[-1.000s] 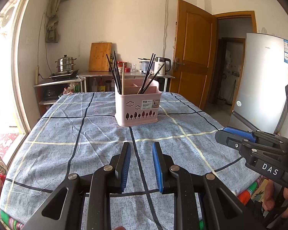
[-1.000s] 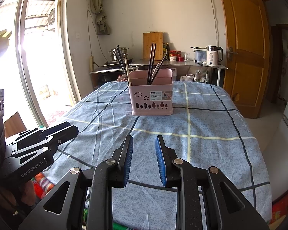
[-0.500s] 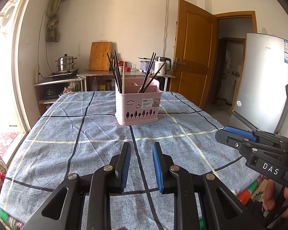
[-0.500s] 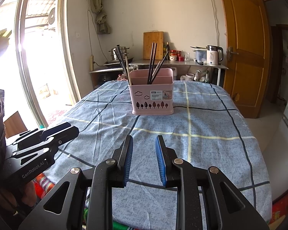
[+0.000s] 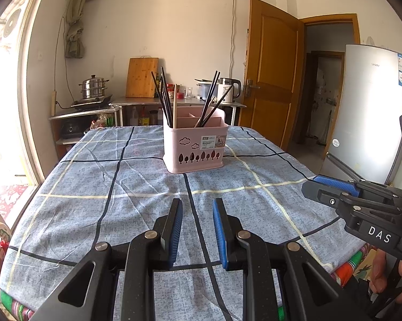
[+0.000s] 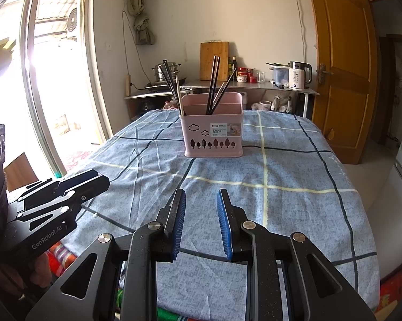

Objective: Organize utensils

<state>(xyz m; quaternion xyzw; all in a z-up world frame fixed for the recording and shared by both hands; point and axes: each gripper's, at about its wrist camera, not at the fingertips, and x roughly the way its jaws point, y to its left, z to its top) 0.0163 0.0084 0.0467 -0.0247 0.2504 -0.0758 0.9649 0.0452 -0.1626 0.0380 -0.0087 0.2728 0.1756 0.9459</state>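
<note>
Both your hand-held grippers (image 5: 197,230) (image 6: 201,222) empty, jaws apart; frame centre: chopsticks (image 5: 210,99) thin, stiff, slippery — pinch upper shafts above pink basket (image 5: 197,149).

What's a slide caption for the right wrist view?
Both empty grippers, right and left, hover over the tablecloth before the chopstick-filled pink basket.

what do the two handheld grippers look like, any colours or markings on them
Both are matte black plastic with faint speckles, silver pivot rivets and triangular cut-outs. Each finger carries a ribbed blue pad. The left gripper reads "GenRobot.AI" in white along its side in the right wrist view; the right gripper shows "DAS" in the left wrist view.
</note>
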